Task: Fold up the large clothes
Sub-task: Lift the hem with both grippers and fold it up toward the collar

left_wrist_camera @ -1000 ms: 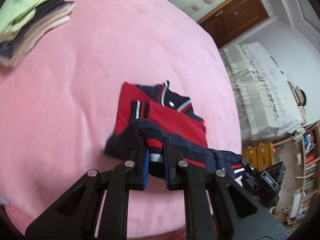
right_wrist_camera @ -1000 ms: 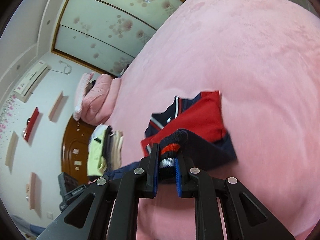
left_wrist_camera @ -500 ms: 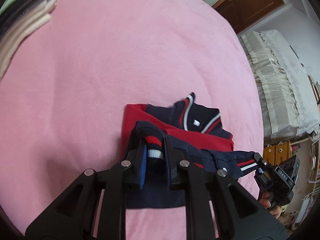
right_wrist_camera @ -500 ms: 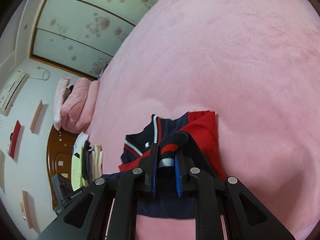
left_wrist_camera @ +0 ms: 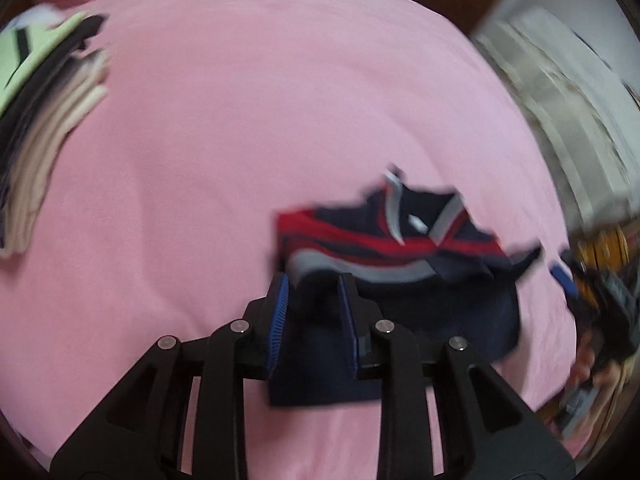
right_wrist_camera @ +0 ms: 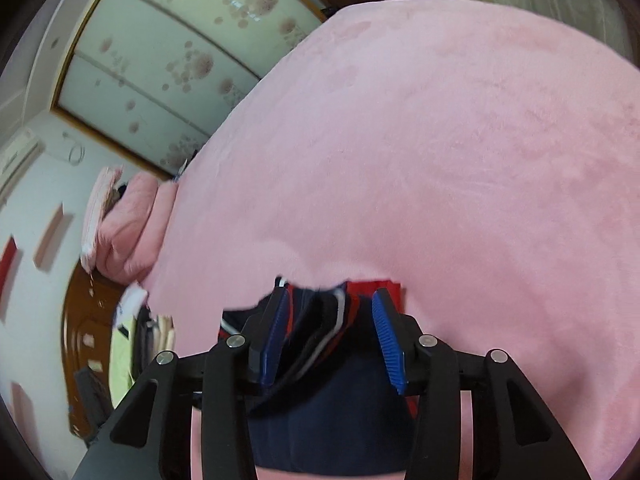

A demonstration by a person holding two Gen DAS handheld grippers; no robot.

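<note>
A navy, red and white striped garment [left_wrist_camera: 400, 248] lies folded on the pink bed cover [left_wrist_camera: 240, 120]. In the blurred left wrist view my left gripper [left_wrist_camera: 313, 304] sits low over its near left corner. The jaws are opening, and the navy cloth lies loose between them, no longer pinched. In the right wrist view the garment [right_wrist_camera: 332, 412] fills the space under my right gripper [right_wrist_camera: 330, 328]. These jaws are also opening and stand wide, with the striped hem slack between the blue pads [right_wrist_camera: 386, 336]. The right gripper [left_wrist_camera: 564, 280] shows at the right edge of the left wrist view.
A stack of folded clothes [left_wrist_camera: 40, 120] rests on the bed's far left; it shows too as the folded stack [right_wrist_camera: 136, 340] in the right wrist view. Pink pillows [right_wrist_camera: 128, 232] lie by the headboard. A lace-draped piece of furniture [left_wrist_camera: 560, 100] stands beyond the bed.
Both grippers came down and laid the striped hem onto the folded garment. Both pairs of jaws, shut on the hem before, have parted and let it go.
</note>
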